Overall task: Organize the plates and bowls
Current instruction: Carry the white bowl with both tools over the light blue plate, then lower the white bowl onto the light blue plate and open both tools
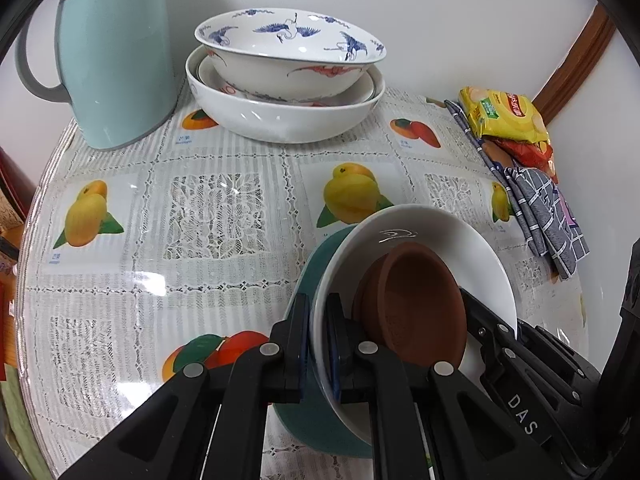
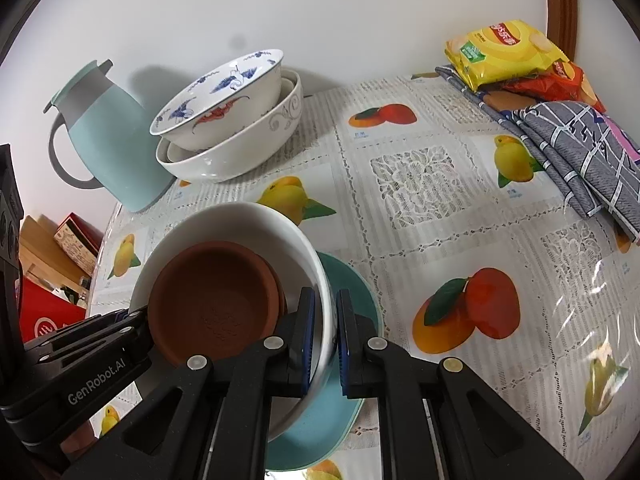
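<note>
Round table [image 1: 224, 280] under a glossy fruit-print lace cover. At the far edge by the wall, a pale-blue jug [image 1: 116, 52] stands upright, a big white bowl [image 1: 280, 118] just beside it. Along the right edge, a grey checked cloth [image 1: 548, 216]. Near the front edge, a teal plate [image 2: 340, 408] sits on the cover.

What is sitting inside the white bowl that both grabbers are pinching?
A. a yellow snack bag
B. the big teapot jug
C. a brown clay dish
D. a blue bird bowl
C: the brown clay dish lies inside the white bowl, whose rim the left gripper and the right gripper each pinch from opposite sides.
</note>
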A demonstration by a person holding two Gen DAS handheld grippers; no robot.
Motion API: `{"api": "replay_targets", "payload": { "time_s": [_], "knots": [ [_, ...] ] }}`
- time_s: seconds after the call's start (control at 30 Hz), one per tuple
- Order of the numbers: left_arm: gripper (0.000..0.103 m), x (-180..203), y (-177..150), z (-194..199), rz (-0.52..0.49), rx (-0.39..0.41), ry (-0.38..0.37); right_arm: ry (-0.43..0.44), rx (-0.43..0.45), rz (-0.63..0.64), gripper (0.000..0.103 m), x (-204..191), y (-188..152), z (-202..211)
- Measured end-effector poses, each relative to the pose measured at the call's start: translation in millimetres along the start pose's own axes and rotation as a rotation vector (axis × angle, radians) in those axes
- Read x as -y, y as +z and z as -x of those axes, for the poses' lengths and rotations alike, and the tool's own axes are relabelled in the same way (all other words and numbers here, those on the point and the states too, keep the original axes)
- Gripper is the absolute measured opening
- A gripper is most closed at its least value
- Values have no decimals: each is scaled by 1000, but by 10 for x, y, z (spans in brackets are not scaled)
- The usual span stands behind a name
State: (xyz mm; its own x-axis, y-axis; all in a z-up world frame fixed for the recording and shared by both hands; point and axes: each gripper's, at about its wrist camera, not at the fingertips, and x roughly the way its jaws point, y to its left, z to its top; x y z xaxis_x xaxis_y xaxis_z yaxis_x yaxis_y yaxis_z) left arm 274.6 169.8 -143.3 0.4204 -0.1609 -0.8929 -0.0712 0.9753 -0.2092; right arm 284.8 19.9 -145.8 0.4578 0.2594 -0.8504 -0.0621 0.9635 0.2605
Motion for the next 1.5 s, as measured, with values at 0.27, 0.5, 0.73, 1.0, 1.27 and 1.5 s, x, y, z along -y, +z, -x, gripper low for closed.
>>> {"api": "replay_targets", "payload": {
  "time_s": [0.27, 0.5, 0.73, 1.0, 1.27, 1.5],
  "knots": [
    [10, -3, 11, -71, -2, -13, -5, 5, -23, -16, 10, 28, 12, -97],
    [12, -3, 8, -68, -17, -16, -2, 13, -26, -26, 12, 44, 18, -103],
    [14, -1, -57, -39, -20, -33, 15, 46, -12, -50, 16, 82, -31, -21],
    [21, 2, -96, 99, -15, -25, 15, 21, 7, -26, 23, 76, -59, 123],
    [35, 16, -183, 339, -25, 16, 48, 30, 3, -35, 37, 101, -140, 245],
    [36, 108, -381, 666, -52, 67, 49, 18, 13, -25, 43, 87, -294, 491]
  ]
}}
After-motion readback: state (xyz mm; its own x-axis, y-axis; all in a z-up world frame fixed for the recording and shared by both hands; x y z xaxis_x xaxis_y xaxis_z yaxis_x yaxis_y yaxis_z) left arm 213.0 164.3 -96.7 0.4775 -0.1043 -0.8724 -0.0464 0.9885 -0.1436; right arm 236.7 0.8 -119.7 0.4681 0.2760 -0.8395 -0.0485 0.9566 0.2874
